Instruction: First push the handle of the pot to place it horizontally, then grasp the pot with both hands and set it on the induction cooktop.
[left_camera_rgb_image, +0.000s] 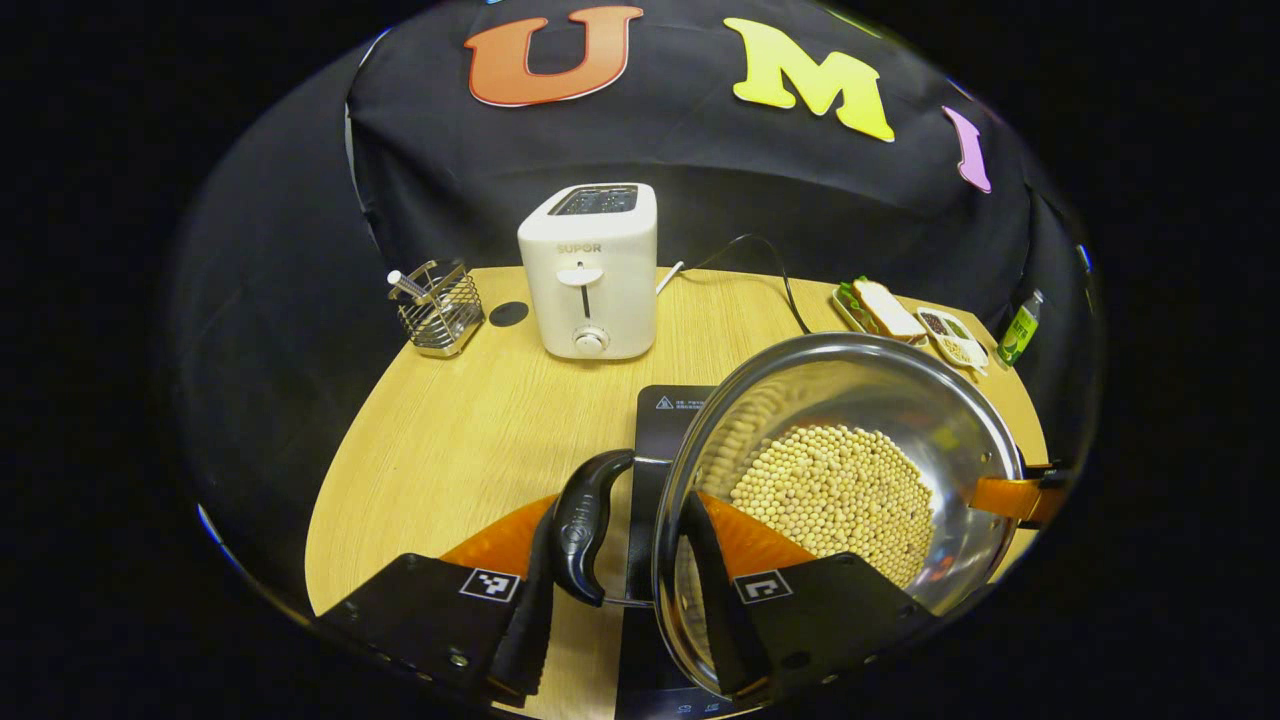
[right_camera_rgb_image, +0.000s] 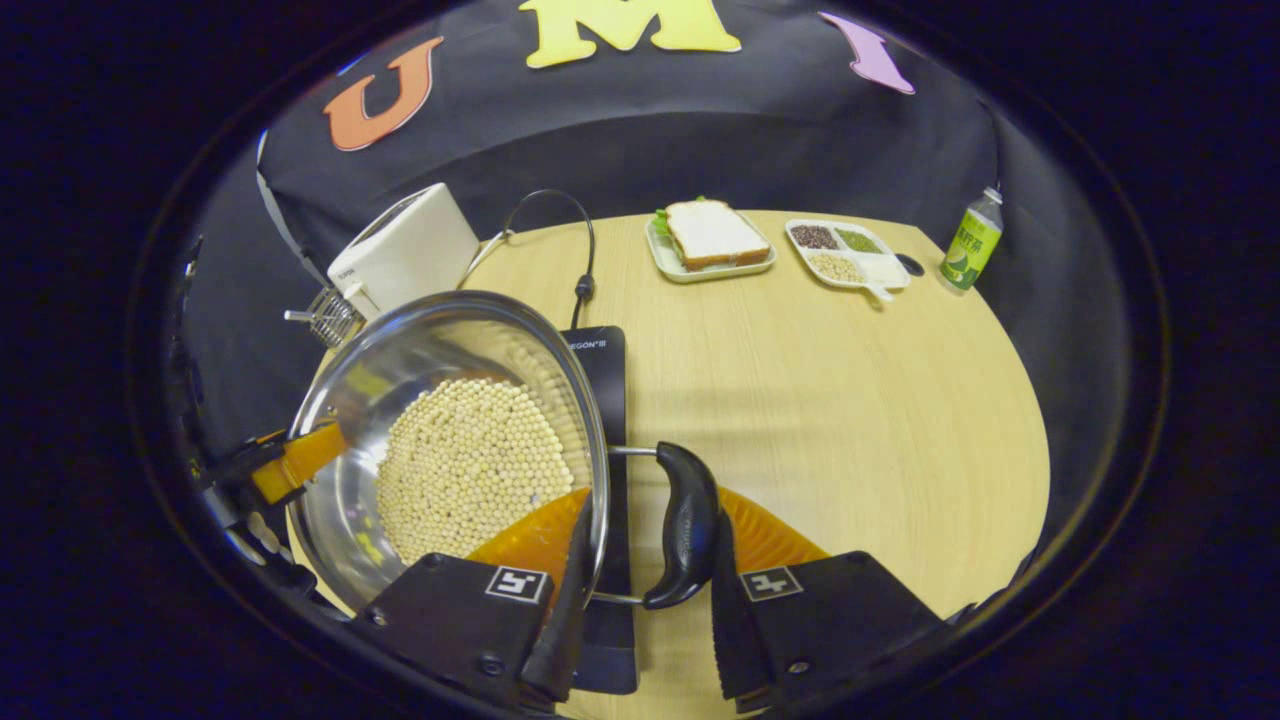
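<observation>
A steel pot (left_camera_rgb_image: 880, 390) with pale beans (left_camera_rgb_image: 835, 490) in it hangs over the black induction cooktop (left_camera_rgb_image: 670, 415). My left gripper (left_camera_rgb_image: 618, 508) is shut on the pot's black side handle (left_camera_rgb_image: 580, 525): one finger presses outside the handle, the other inside the pot wall. In the right gripper view the same pot (right_camera_rgb_image: 430, 340) is over the cooktop (right_camera_rgb_image: 600, 400). There my right gripper (right_camera_rgb_image: 652, 512) is shut on the opposite black handle (right_camera_rgb_image: 685, 530), gripping it the same way. Each view shows the other gripper at the pot's far rim.
A white toaster (left_camera_rgb_image: 590, 270) and a wire holder (left_camera_rgb_image: 440, 305) stand at the table's back left. A plate with a sandwich (right_camera_rgb_image: 710, 240), a sectioned dish (right_camera_rgb_image: 845, 255) and a green bottle (right_camera_rgb_image: 970, 240) are at the back right. The cooktop's cable (right_camera_rgb_image: 580, 240) runs backwards.
</observation>
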